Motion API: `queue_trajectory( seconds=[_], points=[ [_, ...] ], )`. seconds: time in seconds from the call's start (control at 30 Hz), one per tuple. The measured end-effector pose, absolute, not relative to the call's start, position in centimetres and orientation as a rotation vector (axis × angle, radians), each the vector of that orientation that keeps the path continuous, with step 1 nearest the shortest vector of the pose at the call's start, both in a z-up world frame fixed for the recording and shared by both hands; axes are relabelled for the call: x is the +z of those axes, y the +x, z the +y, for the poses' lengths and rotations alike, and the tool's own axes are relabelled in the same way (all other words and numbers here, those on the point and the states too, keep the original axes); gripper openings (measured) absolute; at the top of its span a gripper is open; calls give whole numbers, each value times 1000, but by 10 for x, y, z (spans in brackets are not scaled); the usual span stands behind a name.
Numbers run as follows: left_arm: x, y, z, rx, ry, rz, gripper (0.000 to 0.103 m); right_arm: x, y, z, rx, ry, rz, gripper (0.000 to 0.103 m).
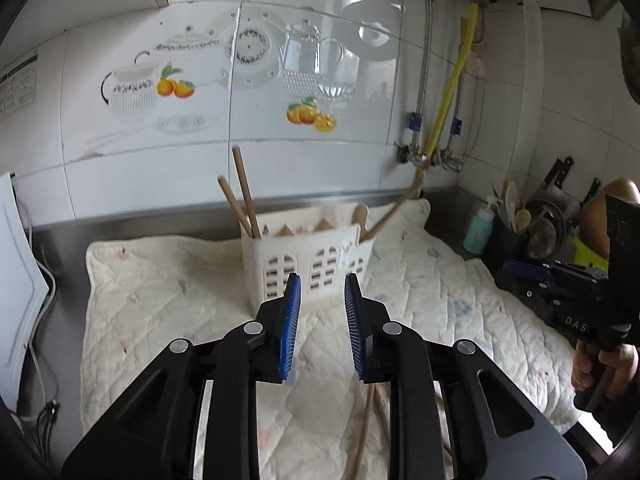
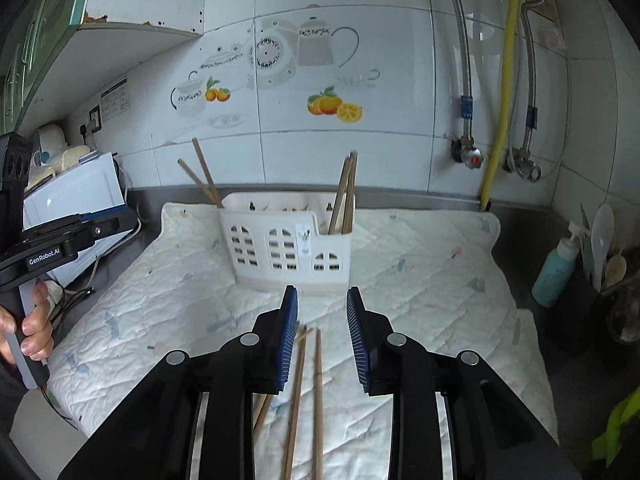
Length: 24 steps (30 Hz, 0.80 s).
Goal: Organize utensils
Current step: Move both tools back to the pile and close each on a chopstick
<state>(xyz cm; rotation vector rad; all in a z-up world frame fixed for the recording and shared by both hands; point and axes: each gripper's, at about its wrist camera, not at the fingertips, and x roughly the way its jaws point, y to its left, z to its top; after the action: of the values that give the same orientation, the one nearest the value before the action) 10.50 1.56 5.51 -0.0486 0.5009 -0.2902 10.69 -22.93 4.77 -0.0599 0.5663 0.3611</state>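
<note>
Right wrist view: right gripper (image 2: 322,334) fingers spread, empty, over loose chopsticks (image 2: 308,392) near the holder (image 2: 288,246); left gripper (image 1: 322,320) likewise spread, empty.

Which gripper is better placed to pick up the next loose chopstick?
Right. The right gripper is open directly above the loose chopsticks on the quilted mat. The left gripper, also open, faces the white utensil holder, chopsticks beneath it.

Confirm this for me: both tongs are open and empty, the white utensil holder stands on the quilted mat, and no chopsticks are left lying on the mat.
Not quite: chopsticks still lie loose on the quilted mat, as the right wrist view shows. The rest stands.
</note>
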Motion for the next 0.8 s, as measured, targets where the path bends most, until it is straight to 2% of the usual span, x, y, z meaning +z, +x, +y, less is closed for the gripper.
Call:
queue_trajectory(
  seconds=[0.4,0.5,0.8],
  points=[
    [-67,56,1,-345,-63,748,24,-42,40,-237,344,5,666,25],
    [-81,54,-1,-342,-73,776,31,-53,34,-239,319,-8,675,25],
    [-102,62,-9,-352,-63,813,30,-71,32,-243,316,21,711,25]
  ],
)
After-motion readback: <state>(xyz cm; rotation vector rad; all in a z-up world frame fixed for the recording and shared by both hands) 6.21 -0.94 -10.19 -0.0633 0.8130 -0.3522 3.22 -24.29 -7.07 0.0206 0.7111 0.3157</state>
